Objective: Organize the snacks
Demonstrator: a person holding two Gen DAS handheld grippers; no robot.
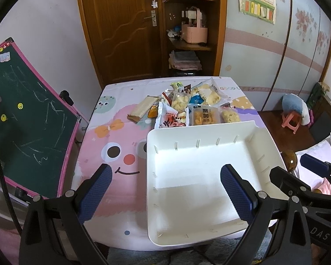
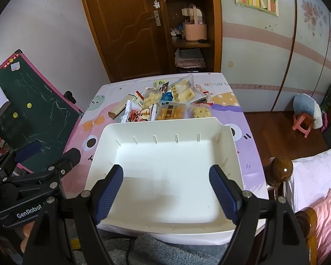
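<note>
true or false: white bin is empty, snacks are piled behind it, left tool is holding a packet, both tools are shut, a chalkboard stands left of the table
1. The white bin is empty: true.
2. The snack packets lie piled behind the bin: true.
3. The left tool holds a packet: false, it holds nothing.
4. Both tools are shut: false, the right tool and the left are open.
5. A chalkboard stands left of the table: true.
</note>
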